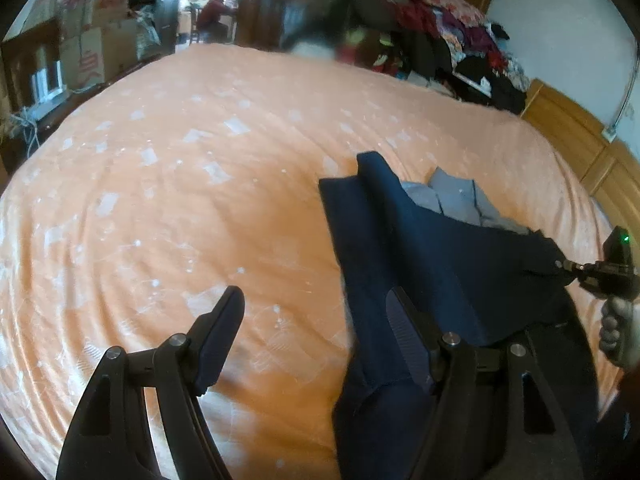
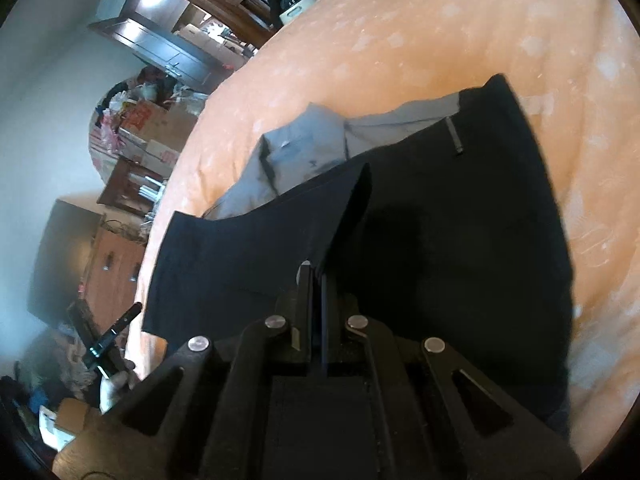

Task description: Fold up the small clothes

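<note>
The right gripper (image 2: 316, 280) pinches a fold of the dark navy fabric shorts (image 2: 440, 240) to lift it clear of the orange patterned bedspread (image 2: 440, 20), while the left gripper (image 1: 316, 320) hangs spread wide, holding nothing, ready to take an edge.

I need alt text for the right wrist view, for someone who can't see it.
The right tool, jaws shut, pinches a raised fold of a dark navy garment spread on an orange bedspread. A grey garment lies beyond it, partly covered by it.
</note>
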`<state>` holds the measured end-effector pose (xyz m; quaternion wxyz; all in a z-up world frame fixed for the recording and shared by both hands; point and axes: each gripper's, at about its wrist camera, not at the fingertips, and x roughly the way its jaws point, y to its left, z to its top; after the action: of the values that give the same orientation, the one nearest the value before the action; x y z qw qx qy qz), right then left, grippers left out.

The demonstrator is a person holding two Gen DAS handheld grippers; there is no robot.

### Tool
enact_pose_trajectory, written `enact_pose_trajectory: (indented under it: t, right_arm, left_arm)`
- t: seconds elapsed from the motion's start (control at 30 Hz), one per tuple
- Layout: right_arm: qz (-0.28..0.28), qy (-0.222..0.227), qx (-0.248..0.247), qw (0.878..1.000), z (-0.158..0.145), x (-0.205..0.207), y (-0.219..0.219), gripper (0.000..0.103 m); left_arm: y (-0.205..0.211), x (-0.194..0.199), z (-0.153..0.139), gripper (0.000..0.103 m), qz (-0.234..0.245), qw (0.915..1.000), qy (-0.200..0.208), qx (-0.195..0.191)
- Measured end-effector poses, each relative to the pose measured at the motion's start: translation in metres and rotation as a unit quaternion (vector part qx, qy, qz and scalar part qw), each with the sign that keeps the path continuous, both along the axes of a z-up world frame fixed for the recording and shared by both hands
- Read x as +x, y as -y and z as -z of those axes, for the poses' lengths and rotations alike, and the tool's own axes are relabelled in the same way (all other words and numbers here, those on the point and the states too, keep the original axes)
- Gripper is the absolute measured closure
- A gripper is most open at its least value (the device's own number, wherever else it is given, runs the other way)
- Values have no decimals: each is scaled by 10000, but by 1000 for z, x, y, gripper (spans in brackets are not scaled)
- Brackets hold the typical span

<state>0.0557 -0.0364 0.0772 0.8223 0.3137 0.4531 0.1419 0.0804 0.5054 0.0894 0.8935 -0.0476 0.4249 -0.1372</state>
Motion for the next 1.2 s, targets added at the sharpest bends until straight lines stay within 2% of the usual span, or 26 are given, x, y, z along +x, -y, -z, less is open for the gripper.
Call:
enact_pose_trajectory:
  t: [0.07, 0.17, 0.3, 0.43, 0.53, 0.57, 0.6, 0.63, 0.73, 0.77, 0.87, 0.93, 0.97, 1.03, 1.1, 1.17, 1.2]
  right_arm:
    - [113, 83, -56, 9999, 1, -8, 20, 102]
    - [120, 47, -100, 9999, 5, -11, 25, 101]
    - [-115, -113, -663, 9977, 14, -16, 19, 101]
    - [291, -77, -815, 9962, 13, -26, 41, 101]
    - [149, 4, -779, 9969, 10, -25, 41, 98]
    - [67, 84, -816, 9966, 5, -24, 36, 97]
    - [41, 144, -871, 9961, 2, -25, 34, 97]
    - [46, 202, -984, 9949, -2, -24, 31, 97]
    - [269, 372, -1546, 9869, -15, -24, 33, 95]
    - [355, 409, -1647, 9849, -20, -25, 35, 92]
    - [655, 740, -1940, 9760, -47, -34, 30, 84]
    - [469, 955, -1601, 9813, -56, -31, 4, 79]
    - [72, 1025, -1250, 9868, -54, -23, -26, 78]
    - [-791, 1002, -611, 9899, -43, -4, -88, 75]
    - [-1627, 929, -147, 9822, -27, 18, -159, 75]
    - [-2302, 860, -42, 9693, -12, 39, -224, 75]
    - [-2453, 792, -45, 9662, -5, 47, -240, 75]
  left_arm:
    - [7, 4, 1, 29, -7, 9998, -16, 188]
    - [12, 11, 6, 29, -105, 9982, -38, 584]
    - [30, 20, 10, 29, 5, 9948, -10, 1021]
    - [42, 22, 15, 29, 160, 9933, -60, 1143]
    - [52, 23, 24, 29, 269, 9911, -118, 1300]
    - [56, 25, 29, 29, 309, 9884, -169, 1479]
    - [62, 28, 40, 29, 298, 9808, -262, 1911]
    - [63, 30, 48, 29, 298, 9767, -346, 2099]
    - [51, 37, 67, 26, 170, 9744, -622, 2155]
    - [47, 38, 68, 22, 116, 9762, -635, 2070]
    - [34, 40, 68, 21, -7, 9814, -708, 1783]
    - [27, 41, 69, 20, -40, 9846, -725, 1589]
    - [26, 39, 69, 20, -53, 9855, -708, 1542]
    - [25, 38, 68, 20, -80, 9861, -680, 1512]
    - [25, 36, 69, 21, -97, 9865, -670, 1491]
    - [24, 36, 70, 21, -95, 9874, -674, 1430]
    - [23, 35, 70, 20, -101, 9879, -675, 1391]
